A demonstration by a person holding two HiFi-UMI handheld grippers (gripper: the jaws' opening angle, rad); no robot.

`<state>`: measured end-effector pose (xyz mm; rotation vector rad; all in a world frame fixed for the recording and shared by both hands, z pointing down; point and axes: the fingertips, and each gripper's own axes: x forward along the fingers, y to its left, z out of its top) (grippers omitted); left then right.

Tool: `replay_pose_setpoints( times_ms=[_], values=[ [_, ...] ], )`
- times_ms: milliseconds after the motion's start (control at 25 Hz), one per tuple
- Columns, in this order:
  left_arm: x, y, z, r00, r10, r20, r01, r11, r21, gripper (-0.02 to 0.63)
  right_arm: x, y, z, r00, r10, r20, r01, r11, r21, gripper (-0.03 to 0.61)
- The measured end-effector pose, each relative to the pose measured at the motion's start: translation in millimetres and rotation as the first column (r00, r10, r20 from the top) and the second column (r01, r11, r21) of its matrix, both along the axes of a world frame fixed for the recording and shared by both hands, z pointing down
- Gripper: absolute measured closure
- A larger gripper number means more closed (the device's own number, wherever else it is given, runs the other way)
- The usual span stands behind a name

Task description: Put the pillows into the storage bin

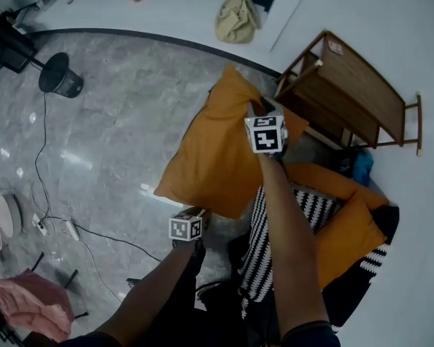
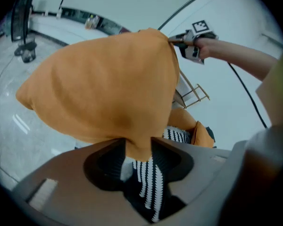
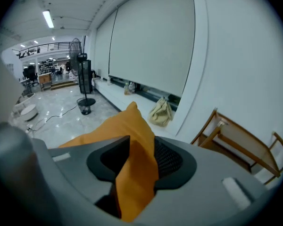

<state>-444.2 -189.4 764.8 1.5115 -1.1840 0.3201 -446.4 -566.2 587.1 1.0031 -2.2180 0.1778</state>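
Observation:
A big orange pillow (image 1: 217,157) hangs upright over the floor, just left of the dark storage bin (image 1: 392,221). The bin holds a black-and-white striped pillow (image 1: 260,251) and two orange pillows (image 1: 347,230). My left gripper (image 1: 201,214) is at the pillow's lower corner. In the left gripper view that corner (image 2: 137,145) lies loosely between jaws that stand apart. My right gripper (image 1: 257,108) is at the top corner. In the right gripper view a fold of orange fabric (image 3: 134,159) drapes through its parted jaws.
A wooden rack (image 1: 347,92) stands against the white wall just behind the bin. A beige bag (image 1: 236,16) lies by the wall. A black fan base (image 1: 60,78), cables (image 1: 58,226) and a pink cloth (image 1: 32,306) are on the grey floor at left.

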Motion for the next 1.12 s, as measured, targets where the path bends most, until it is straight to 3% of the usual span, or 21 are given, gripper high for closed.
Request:
replay_pose_setpoints(
  times_ms=[40,80,120,320,440,560,680,800,960,1120],
  values=[
    [1.8,3.6,6.5,1.000,0.007,-0.011,-0.007,1.000,-0.026,0.418,-2.8,0.5,12.8,1.000,-0.013,-0.028,0.012,0.999,-0.051,0.423],
    [1.9,4.1,7.6,1.000,0.021,-0.003,-0.021,1.000,-0.022,0.488,-2.3,2.6,21.7,0.998,-0.020,-0.053,0.016,0.996,-0.083,0.423],
    [1.1,1.0,5.1,0.999,0.040,0.016,-0.040,0.999,0.000,0.511,0.8,6.2,26.4,0.998,-0.021,-0.066,0.015,0.995,-0.098,0.423],
    [-16.8,-50.8,-32.7,0.985,0.114,0.132,-0.136,0.976,0.170,0.509,48.8,46.4,21.9,0.999,0.048,-0.011,-0.049,0.994,-0.097,0.423],
    [-25.0,-96.2,-74.9,0.967,0.151,0.205,-0.208,0.931,0.298,0.508,104.8,80.1,8.1,0.988,0.150,0.020,-0.148,0.985,-0.092,0.423],
    [-14.4,-135.5,-116.7,0.949,0.186,0.254,-0.277,0.875,0.396,0.503,178.6,115.6,-7.0,0.953,0.296,0.060,-0.290,0.952,-0.095,0.423],
    [15.7,-166.7,-151.7,0.933,0.225,0.280,-0.336,0.821,0.462,0.502,258.5,152.1,-21.5,0.891,0.443,0.103,-0.433,0.895,-0.105,0.423],
    [63.2,-188.8,-182.1,0.911,0.275,0.308,-0.402,0.763,0.506,0.501,337.4,189.7,-32.3,0.804,0.574,0.156,-0.560,0.819,-0.126,0.423],
    [143.6,-201.6,-207.4,0.863,0.363,0.350,-0.503,0.680,0.534,0.500,436.5,249.2,-38.6,0.652,0.723,0.227,-0.704,0.689,-0.171,0.422],
    [238.6,-206.5,-225.6,0.784,0.474,0.401,-0.620,0.567,0.542,0.495,519.9,310.2,-39.2,0.482,0.824,0.296,-0.805,0.551,-0.222,0.422]
  ],
)
